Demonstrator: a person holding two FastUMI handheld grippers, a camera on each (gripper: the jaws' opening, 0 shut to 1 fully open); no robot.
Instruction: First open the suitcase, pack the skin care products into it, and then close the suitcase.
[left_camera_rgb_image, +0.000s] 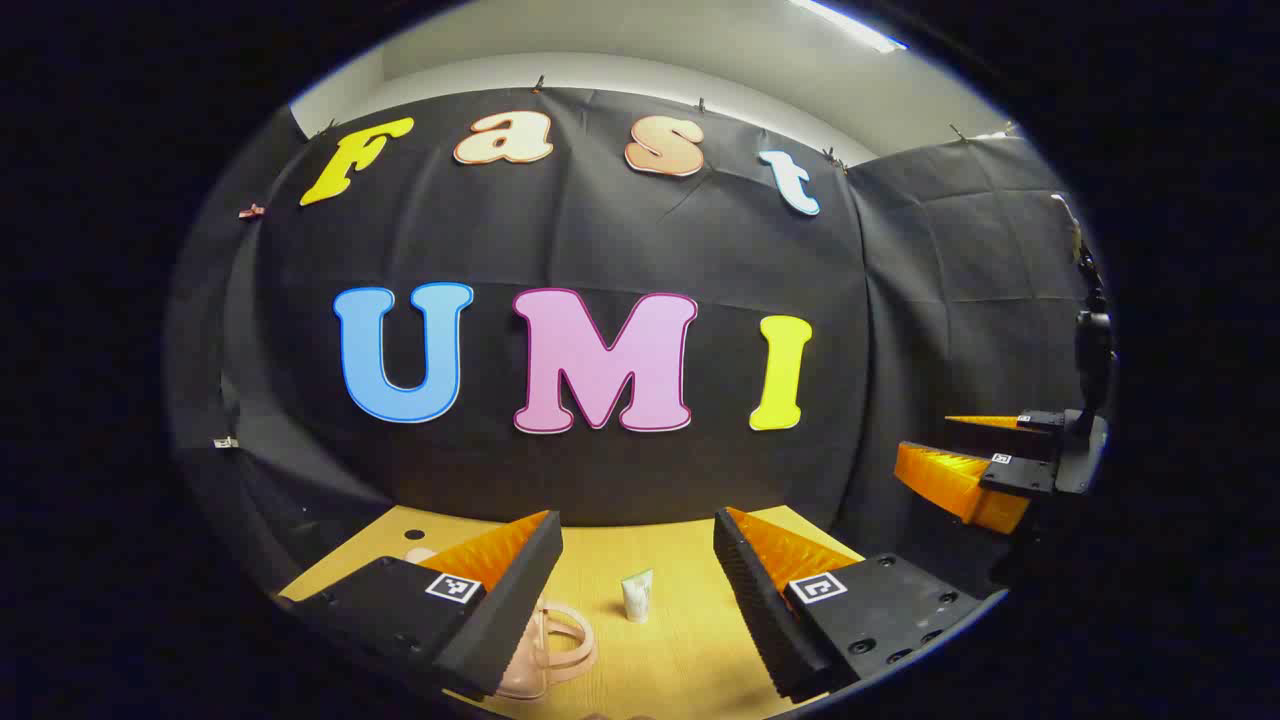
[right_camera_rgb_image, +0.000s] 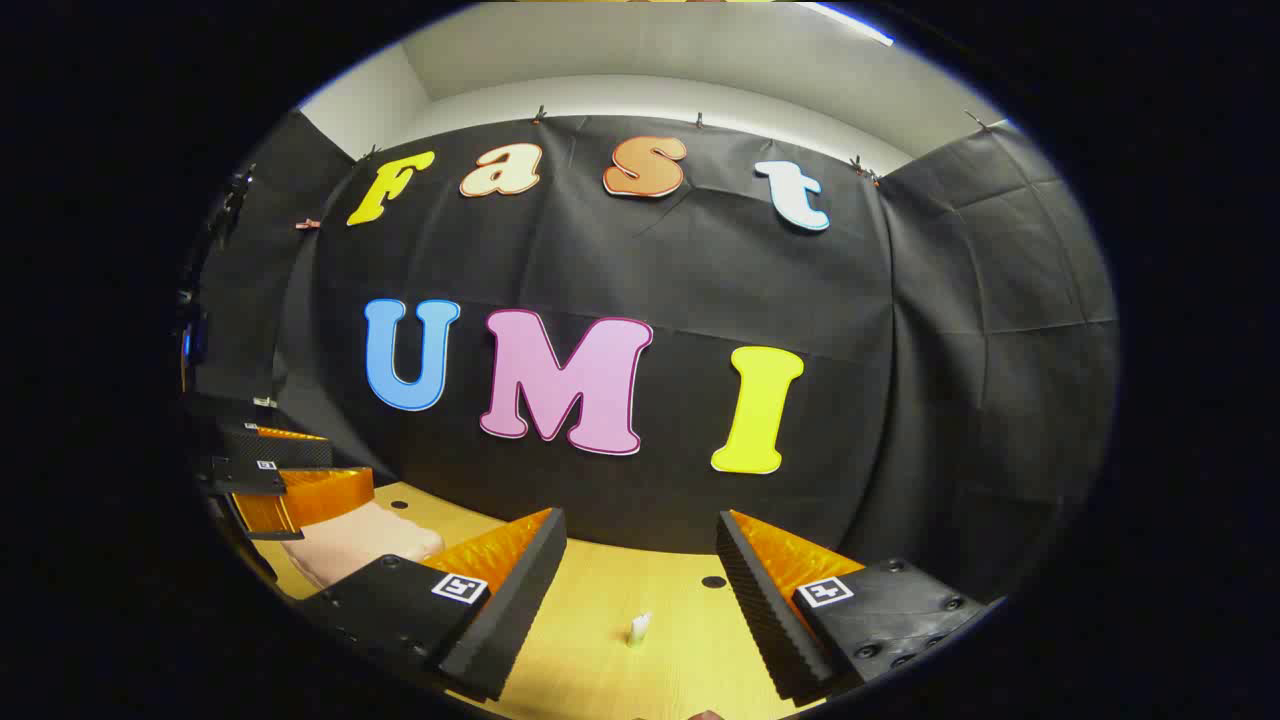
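Black-and-orange fingers of the left gripper (left_camera_rgb_image: 638, 560) sit closest in the left gripper view, spread wide apart with nothing between them. Beyond that gap, on the wooden table (left_camera_rgb_image: 690, 650), a small white skin care tube (left_camera_rgb_image: 637, 596) stands upright, clear of both fingers. A pink suitcase (left_camera_rgb_image: 545, 645) lies just beside the tube, its looped handle partly hidden behind one finger. Right gripper (left_camera_rgb_image: 975, 465) hangs well off from the tube, past the table's edge, fingers parted.

Right gripper view: own fingers parted and empty; the tube (right_camera_rgb_image: 640, 628) stands on the table ahead of the gap. The suitcase (right_camera_rgb_image: 360, 540) lies well apart from the tube, under the left gripper (right_camera_rgb_image: 290, 470).
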